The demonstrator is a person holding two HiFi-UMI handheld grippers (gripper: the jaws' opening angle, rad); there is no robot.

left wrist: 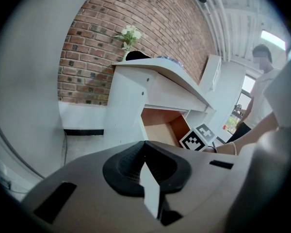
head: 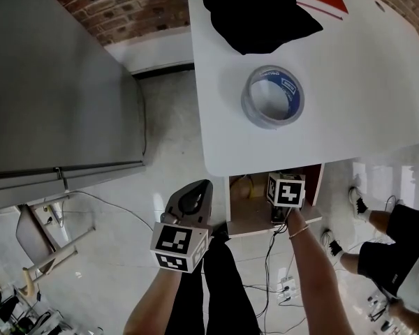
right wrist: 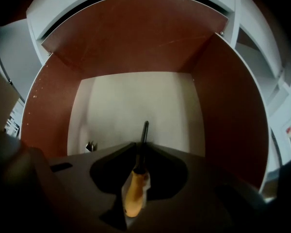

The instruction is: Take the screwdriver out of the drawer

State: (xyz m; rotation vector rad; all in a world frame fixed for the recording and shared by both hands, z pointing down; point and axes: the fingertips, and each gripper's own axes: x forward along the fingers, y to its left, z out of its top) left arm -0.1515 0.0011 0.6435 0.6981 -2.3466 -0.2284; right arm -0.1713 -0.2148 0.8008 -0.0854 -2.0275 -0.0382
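Right gripper (right wrist: 141, 155) fingers (right wrist: 108, 174) clamped screwdriver (right wrist: 135, 188) inside drawer (right wrist: 136, 101); left gripper (left wrist: 146, 164) closed, empty. Risk: handle might pivot, slip during withdrawal.

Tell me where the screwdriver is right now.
In the right gripper view, the screwdriver sits clamped between the jaws of the right gripper, orange handle toward the camera, shaft pointing into the open drawer beneath the white table.

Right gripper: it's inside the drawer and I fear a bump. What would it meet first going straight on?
Probably the drawer's pale inner panel; the screwdriver clamped in the right gripper sticks out past its jaws, so its tip would touch first. Depth is unclear.
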